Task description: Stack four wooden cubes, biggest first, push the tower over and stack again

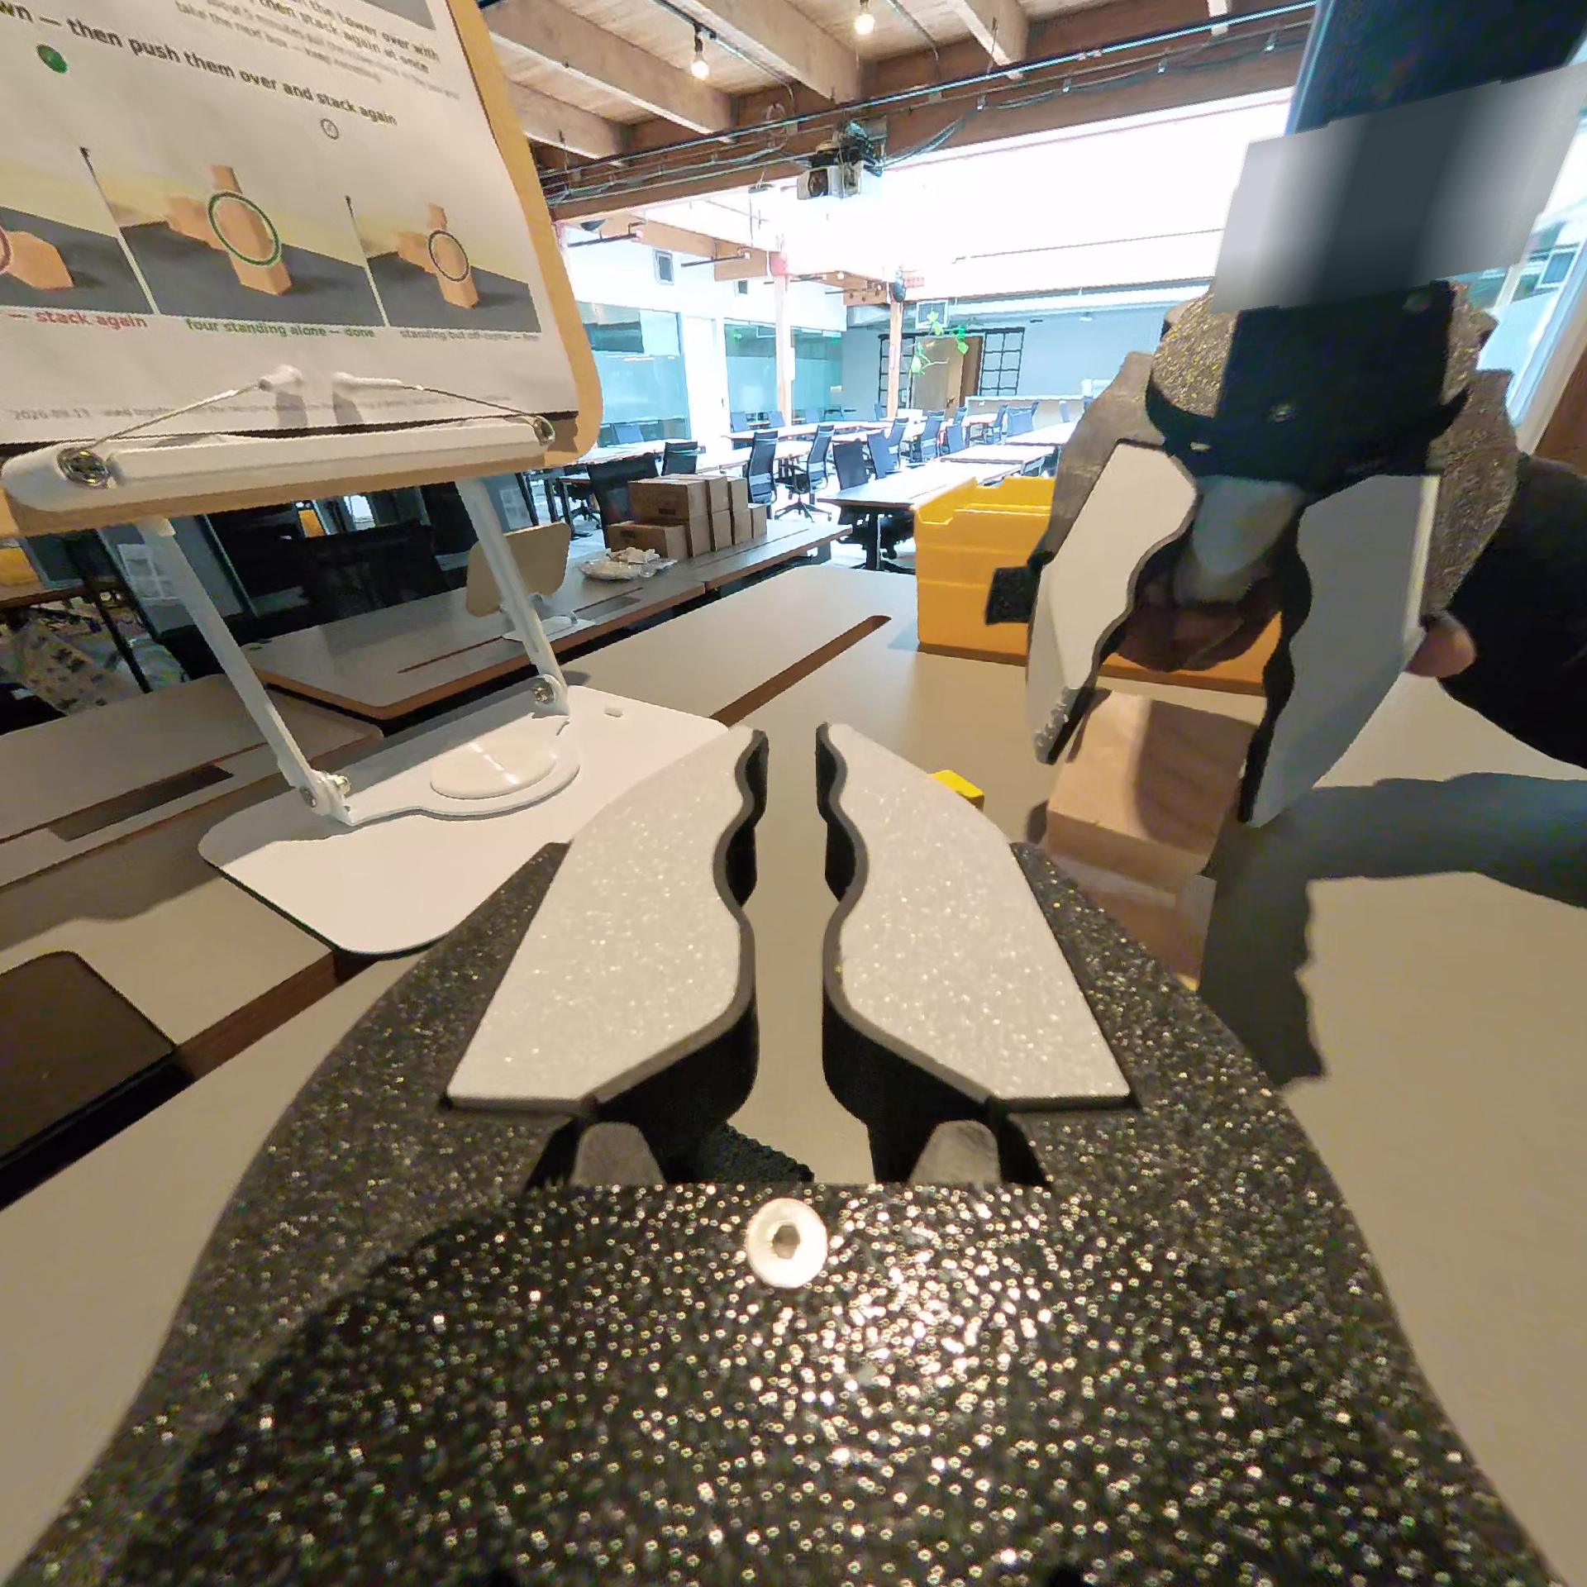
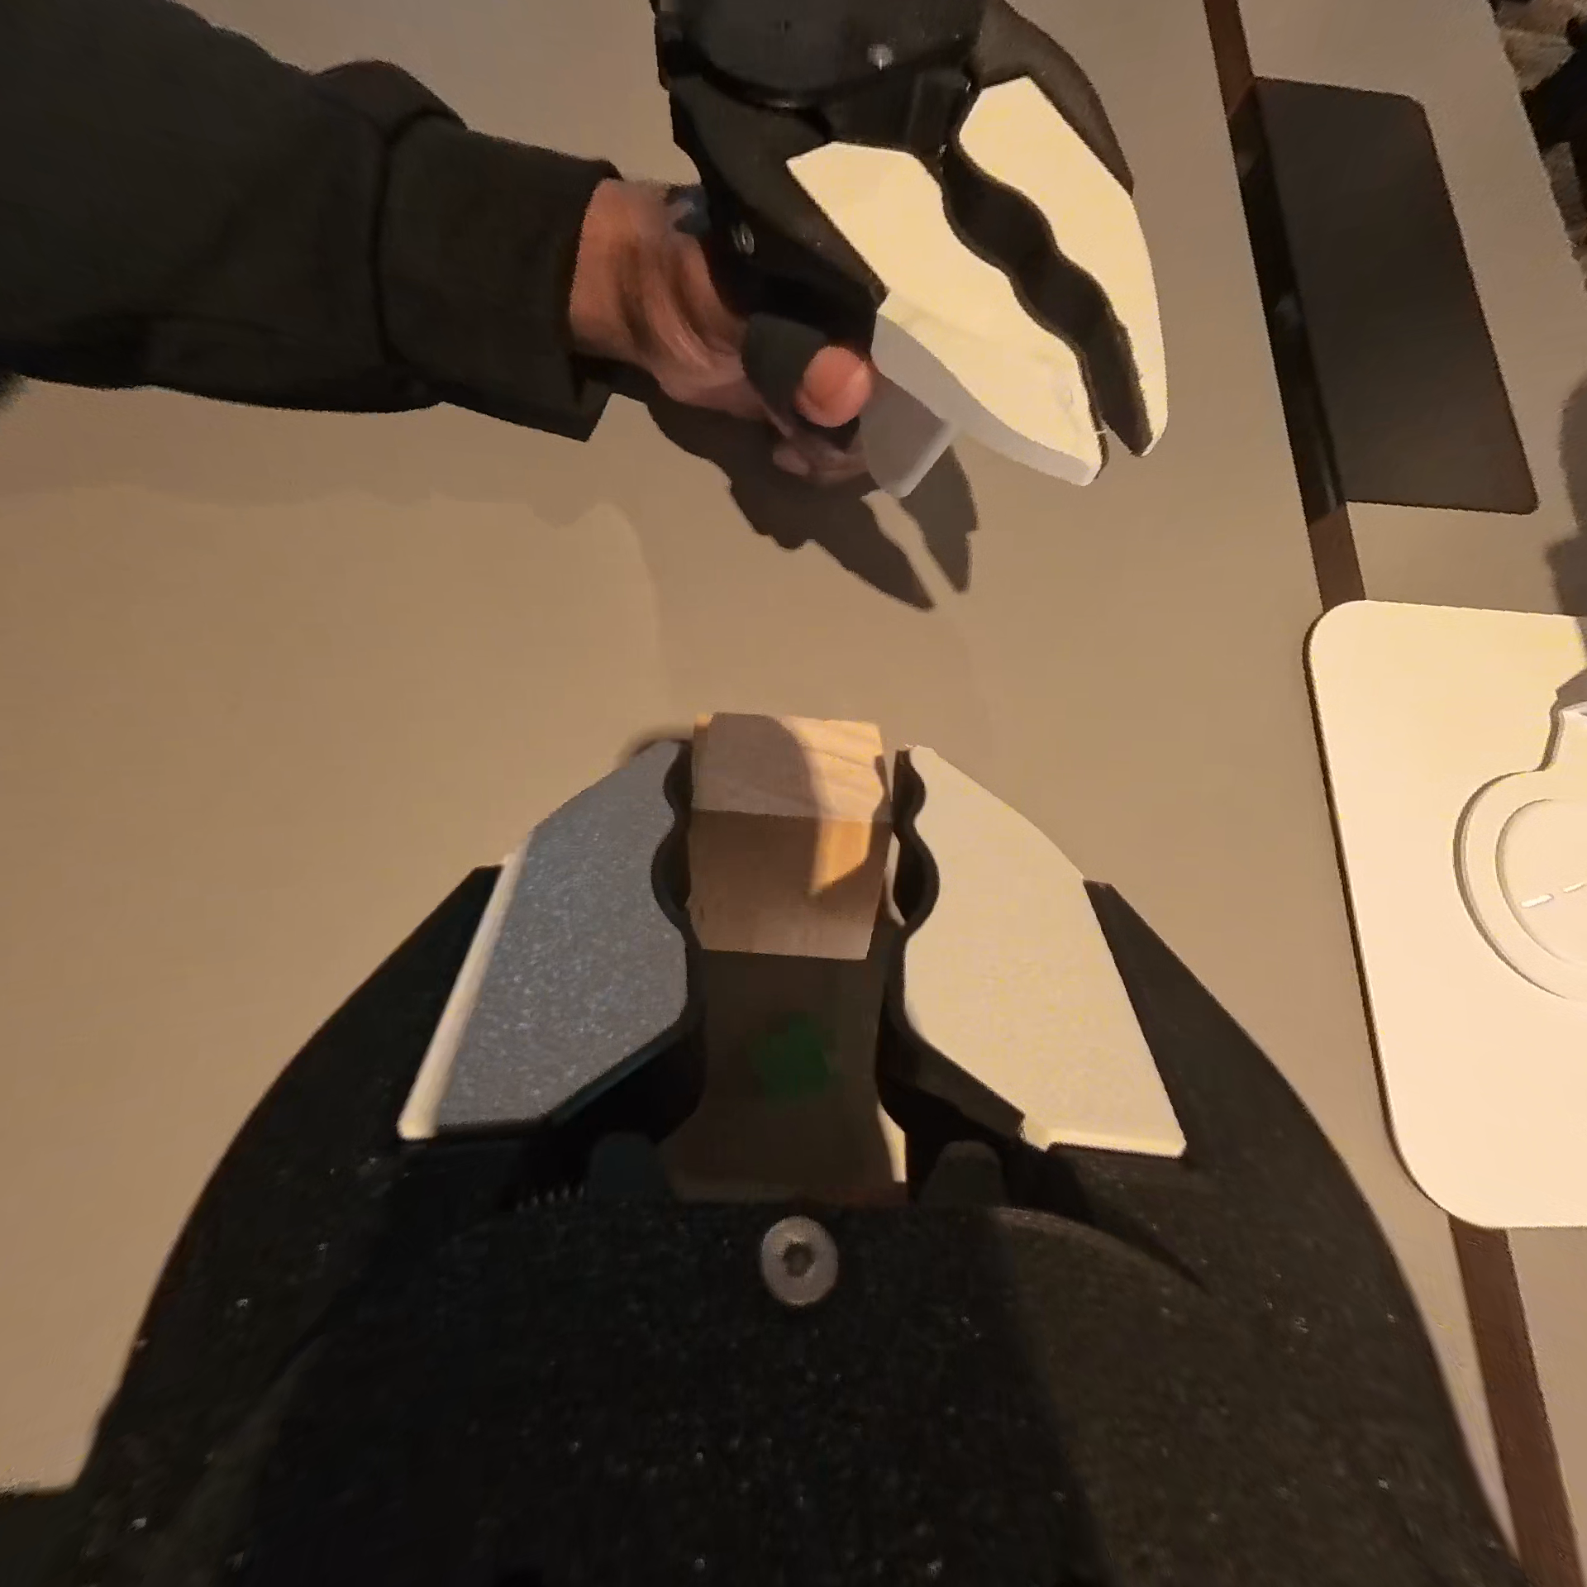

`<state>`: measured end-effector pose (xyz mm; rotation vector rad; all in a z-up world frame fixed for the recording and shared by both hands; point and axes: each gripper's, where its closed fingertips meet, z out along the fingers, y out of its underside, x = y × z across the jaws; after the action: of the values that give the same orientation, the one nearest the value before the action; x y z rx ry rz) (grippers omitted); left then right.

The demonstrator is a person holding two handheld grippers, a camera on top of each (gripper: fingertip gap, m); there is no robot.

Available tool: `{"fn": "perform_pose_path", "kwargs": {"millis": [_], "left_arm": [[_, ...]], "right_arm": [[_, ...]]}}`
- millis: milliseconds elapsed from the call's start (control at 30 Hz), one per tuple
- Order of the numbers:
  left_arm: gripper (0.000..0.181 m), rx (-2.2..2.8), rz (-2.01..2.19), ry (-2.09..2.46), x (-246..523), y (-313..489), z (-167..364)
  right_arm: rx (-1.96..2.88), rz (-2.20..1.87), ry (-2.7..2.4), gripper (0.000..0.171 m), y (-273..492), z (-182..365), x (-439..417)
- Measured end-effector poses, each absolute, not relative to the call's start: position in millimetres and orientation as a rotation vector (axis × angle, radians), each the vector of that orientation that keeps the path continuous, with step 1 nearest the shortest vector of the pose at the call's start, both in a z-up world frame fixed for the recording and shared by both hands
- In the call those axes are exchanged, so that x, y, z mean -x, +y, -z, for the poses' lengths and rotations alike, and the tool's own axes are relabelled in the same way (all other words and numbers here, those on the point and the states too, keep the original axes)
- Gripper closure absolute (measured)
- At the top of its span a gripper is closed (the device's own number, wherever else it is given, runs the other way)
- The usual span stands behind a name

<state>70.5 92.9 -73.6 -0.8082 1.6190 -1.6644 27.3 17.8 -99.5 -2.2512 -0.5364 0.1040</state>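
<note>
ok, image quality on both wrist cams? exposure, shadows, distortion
Left wrist view: windows blown out, strong fisheye bend, the left gripper base sparkles with glare. Right wrist view: dim and warm, hard shadow on the table, the cube half in shade between the right gripper fingers.

Open office: long desks (image 1: 936, 481), black chairs (image 1: 807, 472), timber ceiling beams (image 1: 687, 94), bright windows (image 1: 1030, 215).

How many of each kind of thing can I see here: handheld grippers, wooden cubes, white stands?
Grippers: 2, the left gripper and the right gripper
Wooden cubes: 3 showing, stacked, the top one between the right gripper's fingers
White stand: 1
Total: 6
</note>
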Motion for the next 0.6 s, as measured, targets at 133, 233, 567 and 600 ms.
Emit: {"fn": "perform_pose_path", "kwargs": {"millis": [133, 233, 567, 600], "left_arm": [[0.171, 0.811, 1.664, 1.624, -75.2, 93.9, 74.1], [0.172, 0.815, 1.669, 1.624, -77.0, 94.7, 74.1], [0.172, 0.83, 1.686, 1.619, -78.0, 96.7, 73.6], [0.172, 0.828, 1.687, 1.617, -77.8, 97.0, 73.3]], "right_arm": [[2.181, -0.125, -0.457, 0.126, 25.1, 89.4, -30.3], [2.174, -0.178, -0.437, 0.126, 26.7, 94.5, -28.5], [2.043, -0.213, -0.403, 0.126, 39.1, 96.7, -26.0], [2.044, -0.221, -0.401, 0.126, 37.9, 96.8, -26.8]]}}
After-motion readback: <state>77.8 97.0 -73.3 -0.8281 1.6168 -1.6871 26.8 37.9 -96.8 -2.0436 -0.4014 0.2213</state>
